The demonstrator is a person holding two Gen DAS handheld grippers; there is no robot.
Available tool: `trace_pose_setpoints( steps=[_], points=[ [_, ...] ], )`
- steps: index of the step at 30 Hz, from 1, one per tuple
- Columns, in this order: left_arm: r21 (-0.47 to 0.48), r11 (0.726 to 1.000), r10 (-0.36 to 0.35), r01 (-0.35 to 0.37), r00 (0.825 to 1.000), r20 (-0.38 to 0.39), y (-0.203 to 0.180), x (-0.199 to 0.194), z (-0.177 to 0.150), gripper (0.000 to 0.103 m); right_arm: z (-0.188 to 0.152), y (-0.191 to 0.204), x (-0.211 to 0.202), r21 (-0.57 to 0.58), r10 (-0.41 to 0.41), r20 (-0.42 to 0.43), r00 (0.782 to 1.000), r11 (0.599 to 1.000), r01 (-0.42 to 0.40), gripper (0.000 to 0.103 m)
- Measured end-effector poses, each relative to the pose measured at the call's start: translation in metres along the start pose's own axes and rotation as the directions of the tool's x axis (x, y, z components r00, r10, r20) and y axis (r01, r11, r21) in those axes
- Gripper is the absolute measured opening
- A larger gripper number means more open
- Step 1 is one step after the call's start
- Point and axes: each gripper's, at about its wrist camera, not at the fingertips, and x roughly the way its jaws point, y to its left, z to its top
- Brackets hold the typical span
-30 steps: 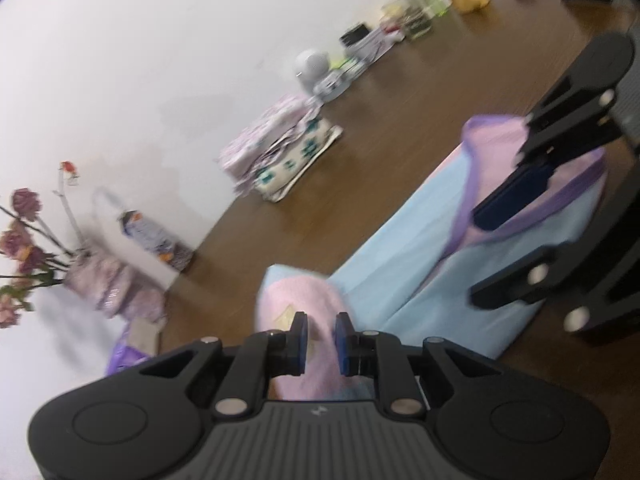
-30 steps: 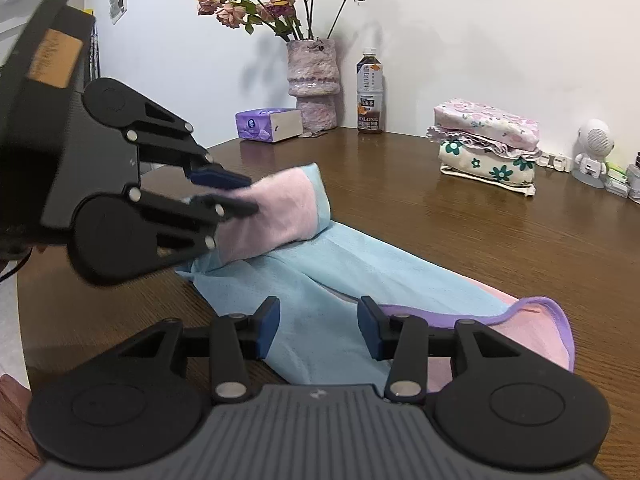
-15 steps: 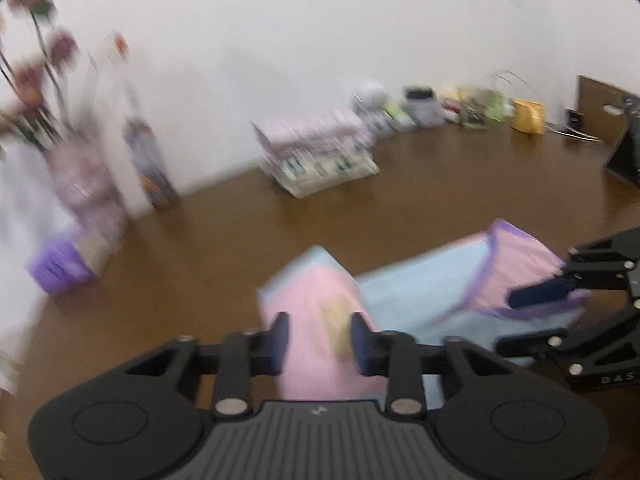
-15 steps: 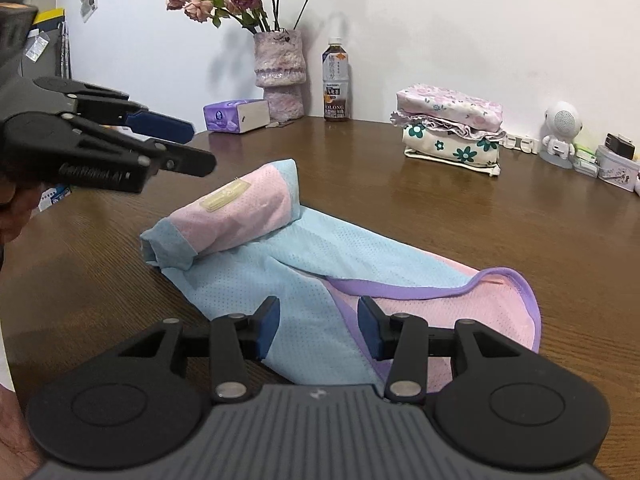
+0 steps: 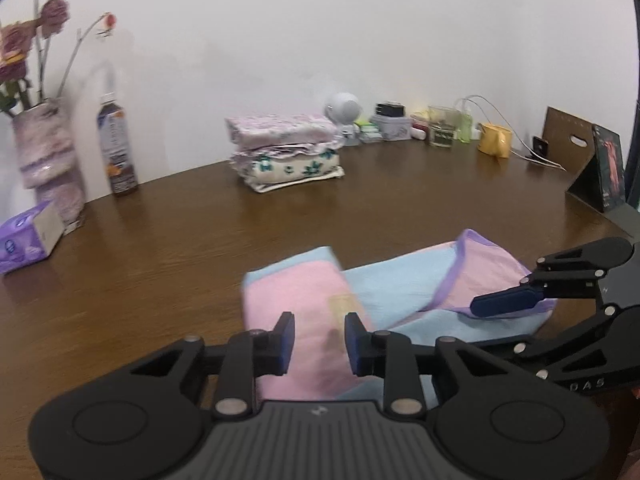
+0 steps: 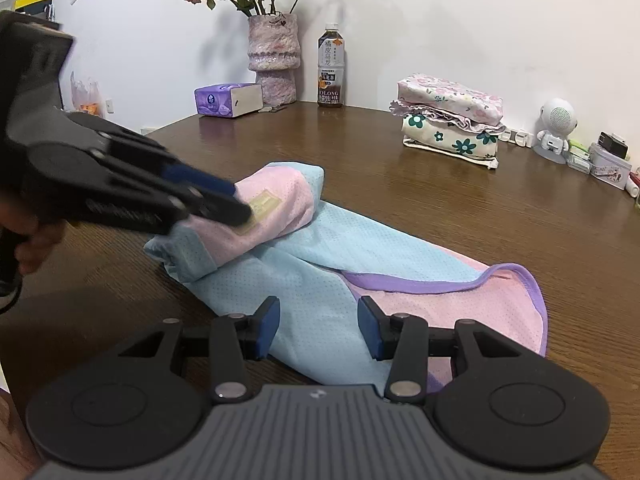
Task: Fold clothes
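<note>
Garment in pink and blue, half folded on near part of wooden table; left gripper and right gripper both spread, gripping nothing.

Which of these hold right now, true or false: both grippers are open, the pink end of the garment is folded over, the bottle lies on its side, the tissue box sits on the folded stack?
1. Both the left gripper and the right gripper are open. True.
2. The pink end of the pink, light-blue and purple mesh garment is folded over onto the blue part. True.
3. The dark tea bottle lies on its side. False: it stands upright by the wall.
4. The purple tissue box sits on the floral folded stack. False: it rests on the brown wooden table, beside the pink fuzzy vase.
</note>
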Motion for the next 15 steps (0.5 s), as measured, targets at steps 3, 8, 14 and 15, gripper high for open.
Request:
trace_pose_setpoints(
  steps=[3,8,14,15],
  points=[
    [0.002,1.000,-0.025,0.025,0.999,-0.035,0.008,0.009,-0.004,0.024,0.007,0.006,0.004,0.002,-0.007,0.005,1.000,1.000,0.007,0.044],
    [-0.001,0.997,-0.075,0.075,0.997,0.021,0.016,-0.008,-0.009,0.032,0.020,0.015,0.011,0.005,-0.019,0.013,1.000,1.000,0.019,0.043],
    [0.087,0.991,-0.108,0.106,0.994,0.019,0.031,-0.040,-0.030,0.042,0.031,0.031,0.015,-0.012,0.033,0.001,0.999,0.999,-0.033,0.043],
    [0.108,0.986,-0.125,0.124,0.992,0.002,0.030,-0.040,-0.035,0.042,0.032,0.035,0.015,-0.018,0.055,-0.006,0.998,0.998,-0.055,0.044]
  ],
)
